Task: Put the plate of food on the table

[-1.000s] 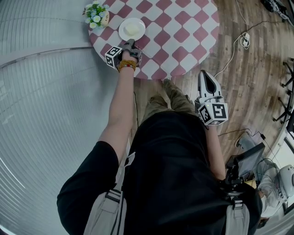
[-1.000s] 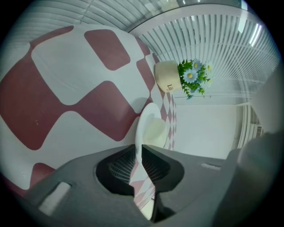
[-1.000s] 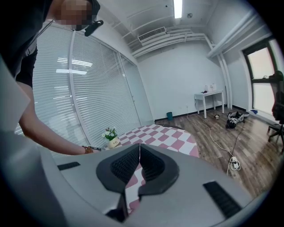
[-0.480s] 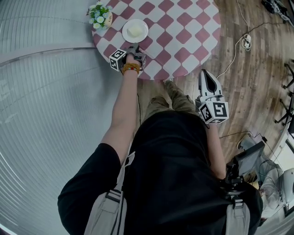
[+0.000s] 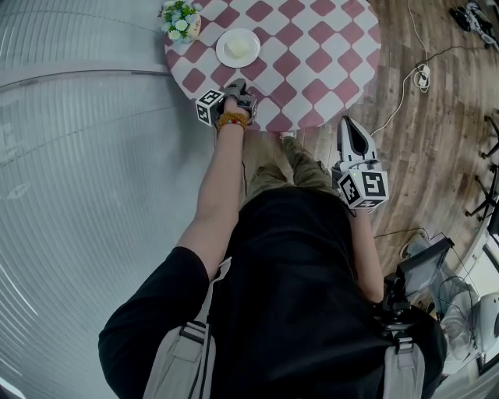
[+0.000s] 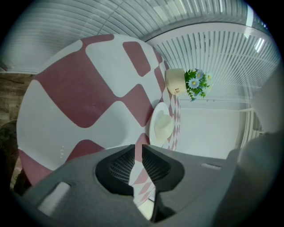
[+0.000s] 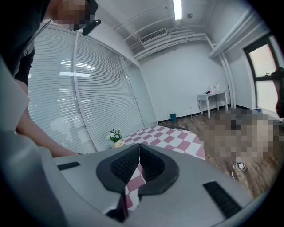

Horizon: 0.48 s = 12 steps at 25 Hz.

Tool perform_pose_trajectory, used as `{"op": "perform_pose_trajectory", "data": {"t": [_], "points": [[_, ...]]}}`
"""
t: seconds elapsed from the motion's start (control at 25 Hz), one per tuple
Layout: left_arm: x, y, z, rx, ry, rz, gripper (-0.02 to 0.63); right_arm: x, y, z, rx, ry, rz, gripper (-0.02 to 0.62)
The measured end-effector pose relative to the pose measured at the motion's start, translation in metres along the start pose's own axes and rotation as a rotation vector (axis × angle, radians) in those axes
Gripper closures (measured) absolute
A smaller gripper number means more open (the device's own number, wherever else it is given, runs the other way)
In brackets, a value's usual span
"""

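The plate (image 5: 224, 57) stands on the table (image 5: 312, 62), toward the edge near the flower pot (image 5: 181, 17), with a pale piece of food (image 5: 238, 48) in its middle. So we judge the placing done as things lie. Our left gripper (image 5: 236, 84) hovers over the table's near edge, apart from the plate. Its jaws stand a narrow slit apart with only the checked cloth showing between them, so it grips nothing. Our right gripper (image 5: 349, 123) hangs off the table beside our body, over the wood floor, its jaw tips pressed together on nothing. The plate looks to us like glazed white ware: stiff, light enough for one gripper, but smooth, likely slippery, and apt to chip if knocked. The food seems to lie loose and could slide if the plate tips. If we had to take it up again, we would pinch the rim on the side nearest us, clear of the food. We would bite well onto the lip and keep the plate level throughout. The flower pot stands close by, so we would keep to the side away from it.
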<state>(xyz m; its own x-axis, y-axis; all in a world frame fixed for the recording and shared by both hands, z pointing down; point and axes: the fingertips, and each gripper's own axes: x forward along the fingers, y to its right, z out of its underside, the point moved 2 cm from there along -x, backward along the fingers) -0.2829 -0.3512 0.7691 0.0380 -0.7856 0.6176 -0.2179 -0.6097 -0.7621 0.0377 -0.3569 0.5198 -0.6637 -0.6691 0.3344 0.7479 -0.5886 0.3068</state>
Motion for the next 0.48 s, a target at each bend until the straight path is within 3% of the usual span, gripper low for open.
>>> {"op": "perform_pose_trajectory", "data": {"t": [0.48], "points": [[-0.048,-0.040,0.005,-0.053,0.019,-0.018,0.572,-0.001,-0.034,0.006,-0.008,-0.002,-0.048,0.584]]}}
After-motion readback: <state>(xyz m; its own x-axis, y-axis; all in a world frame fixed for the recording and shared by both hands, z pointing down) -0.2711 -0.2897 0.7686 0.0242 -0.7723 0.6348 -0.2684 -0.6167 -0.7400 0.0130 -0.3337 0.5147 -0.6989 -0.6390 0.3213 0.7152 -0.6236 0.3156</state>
